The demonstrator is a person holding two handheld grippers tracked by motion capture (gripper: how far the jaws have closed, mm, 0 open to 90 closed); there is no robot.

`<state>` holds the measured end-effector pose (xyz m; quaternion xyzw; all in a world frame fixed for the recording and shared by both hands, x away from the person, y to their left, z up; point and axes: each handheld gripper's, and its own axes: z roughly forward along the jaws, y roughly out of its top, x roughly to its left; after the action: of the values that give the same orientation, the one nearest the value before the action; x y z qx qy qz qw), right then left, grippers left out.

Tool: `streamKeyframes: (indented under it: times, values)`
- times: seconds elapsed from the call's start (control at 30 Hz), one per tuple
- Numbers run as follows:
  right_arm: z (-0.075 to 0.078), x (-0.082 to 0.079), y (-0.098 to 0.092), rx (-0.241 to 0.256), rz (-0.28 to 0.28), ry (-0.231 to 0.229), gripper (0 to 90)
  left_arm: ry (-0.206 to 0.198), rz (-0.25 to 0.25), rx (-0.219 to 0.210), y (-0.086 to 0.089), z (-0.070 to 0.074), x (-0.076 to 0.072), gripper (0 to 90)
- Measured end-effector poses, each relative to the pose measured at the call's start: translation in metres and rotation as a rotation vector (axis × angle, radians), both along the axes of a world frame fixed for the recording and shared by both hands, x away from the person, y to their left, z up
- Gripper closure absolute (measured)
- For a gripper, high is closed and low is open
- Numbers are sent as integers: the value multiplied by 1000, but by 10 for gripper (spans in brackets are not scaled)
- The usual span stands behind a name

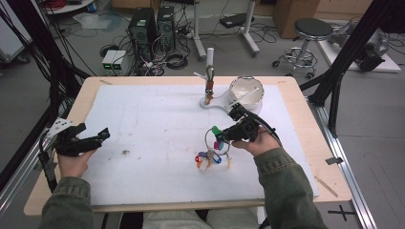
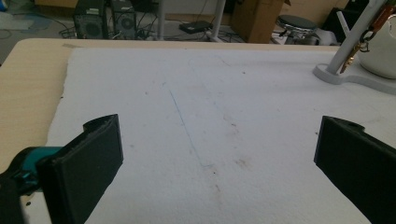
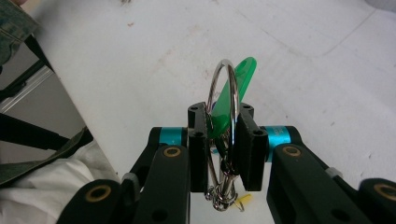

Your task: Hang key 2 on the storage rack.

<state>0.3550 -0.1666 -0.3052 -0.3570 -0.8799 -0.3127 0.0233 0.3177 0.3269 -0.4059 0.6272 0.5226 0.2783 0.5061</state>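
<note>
1. I am gripping the key ring [image 3: 224, 93] and its green tag [image 3: 233, 95] tight in the right tool [image 1: 222, 134], right of frame centre, coloured tags [image 1: 210, 157] dangling onto the white mat [image 1: 143, 124].
2. I am holding the left tool [image 1: 102, 135] wide open, empty, at the tabletop [image 1: 305, 119] left edge.

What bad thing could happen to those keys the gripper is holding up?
The right gripper pinches only the metal ring and a green tag edge-on, so the ring might slip or twist out. The colourful keys dangle loose below and could snag on the white mat. The stand has a thin peg, so hooking the ring could miss.
</note>
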Motion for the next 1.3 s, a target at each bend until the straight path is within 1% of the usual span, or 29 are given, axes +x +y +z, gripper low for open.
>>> streamKeyframes:
  times: [0.17,0.23,0.4,0.5,0.63,0.7,0.8,0.93,1.0,1.1,1.2,1.3]
  values:
    - [10,3,10,2,21,-22,772,-1,-3,-4,-1,0,0,17]
    - [14,4,14,11,32,-27,772,-1,-5,-8,-1,0,0,17]
    - [23,8,25,14,49,-40,772,-3,-6,-16,0,0,0,17]
    - [27,10,30,29,64,-46,772,-5,-7,-21,0,1,0,17]
    - [31,13,36,35,77,-57,772,-6,-12,-22,0,1,-1,17]
    - [34,14,38,40,86,-63,772,-9,-11,-29,-1,2,-1,17]
    - [39,15,41,52,84,-66,772,-14,-15,-35,-1,2,-2,17]
    - [45,17,46,54,96,-72,772,-25,-20,-58,-2,5,-2,17]
    - [47,18,49,54,105,-75,772,-35,-25,-76,-3,7,-2,17]
    - [51,21,54,56,110,-77,772,-45,-40,-59,-7,12,-2,17]
    - [54,24,59,58,118,-86,772,-62,-68,-82,-12,17,-2,17]
    - [59,26,65,64,134,-90,772,-63,-89,-85,-17,23,-1,17]
